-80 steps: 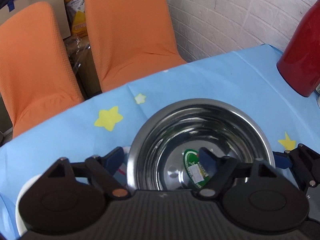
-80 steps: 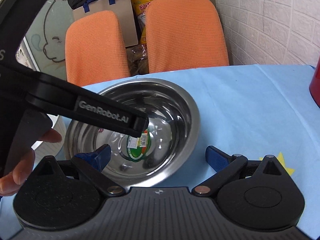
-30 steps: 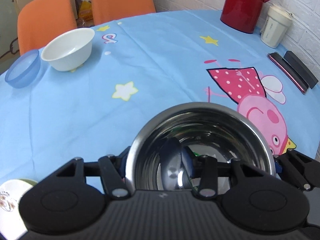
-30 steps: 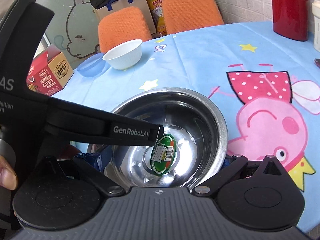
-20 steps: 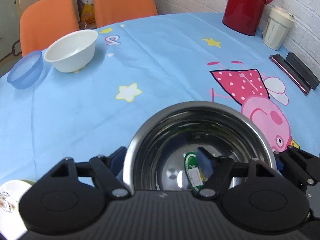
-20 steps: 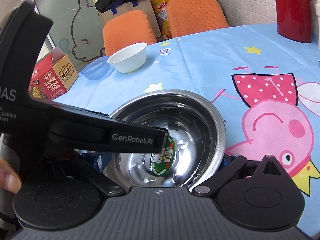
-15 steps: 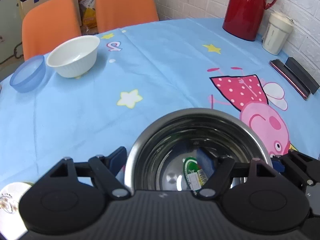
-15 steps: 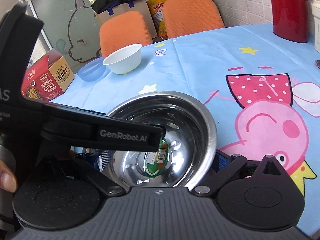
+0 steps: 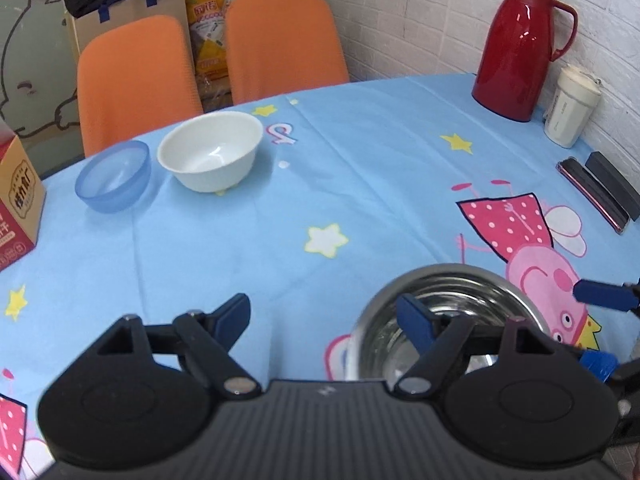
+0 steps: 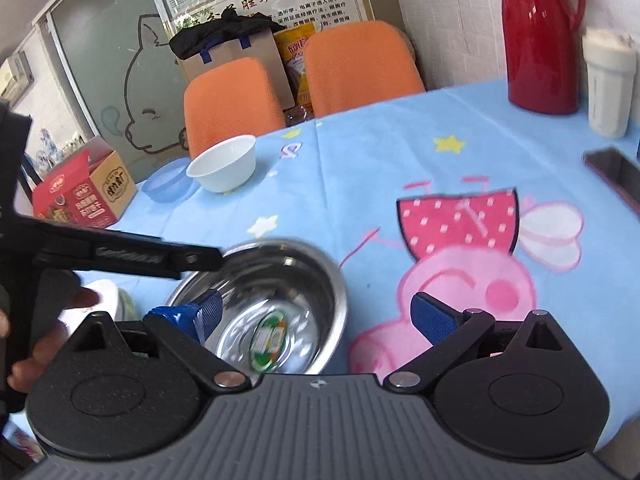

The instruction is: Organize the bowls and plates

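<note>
A steel bowl with a green sticker inside rests on the blue tablecloth. My left gripper hovers above it with its jaws opening. Its right finger is over the bowl's hollow, its left finger over bare cloth. The bowl's near rim shows between them, untouched. My right gripper is open; its left finger overlaps the bowl's left side, while the right finger stands clear of it. A white bowl and a blue bowl sit far left.
A red thermos, a white cup and a phone with a black case line the right side. A red carton stands at the left edge. Two orange chairs are behind the table. A white dish lies by a person's hand.
My left gripper let go of the steel bowl's rim and opened wide. Both grippers rose and drew back, so the bowl now lies lower in both views.
</note>
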{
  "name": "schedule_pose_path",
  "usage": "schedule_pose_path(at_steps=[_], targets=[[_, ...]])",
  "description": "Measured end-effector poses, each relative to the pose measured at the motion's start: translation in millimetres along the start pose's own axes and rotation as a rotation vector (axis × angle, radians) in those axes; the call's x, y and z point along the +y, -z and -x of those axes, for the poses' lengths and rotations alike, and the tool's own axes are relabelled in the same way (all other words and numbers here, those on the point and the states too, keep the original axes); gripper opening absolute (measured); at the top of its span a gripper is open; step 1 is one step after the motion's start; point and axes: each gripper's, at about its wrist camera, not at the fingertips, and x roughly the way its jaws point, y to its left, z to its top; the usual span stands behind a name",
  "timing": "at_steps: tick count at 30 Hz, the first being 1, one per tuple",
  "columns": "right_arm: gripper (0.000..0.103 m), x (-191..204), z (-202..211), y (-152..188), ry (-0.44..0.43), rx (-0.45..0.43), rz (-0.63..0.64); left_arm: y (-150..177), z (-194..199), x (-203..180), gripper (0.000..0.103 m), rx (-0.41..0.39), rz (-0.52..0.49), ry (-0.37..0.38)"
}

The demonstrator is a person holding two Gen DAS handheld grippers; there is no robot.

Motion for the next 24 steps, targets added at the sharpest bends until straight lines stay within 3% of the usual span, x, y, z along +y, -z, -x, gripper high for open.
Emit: schedule_pose_path(at_steps=[9,16,21,24], targets=[[0.088,19,-68,-78,-0.051,0.035,0.191,-51,-4,106,0.08,-0.071,0.103,-0.158],[0.088,55,-146,-132,-0.133,0.153,0.306,-123,-52,130,0.08,-0.076,0.114,-0.087],[0.088,73,-190,-138,-0.128,0.211,0.371,-153,-109,119,0.08,0.0,0.036,-0.03],[0.088,75,-212,-136,-0.138,0.239,0.386,-159,-140,117,0.08,0.048,0.005,-0.032]])
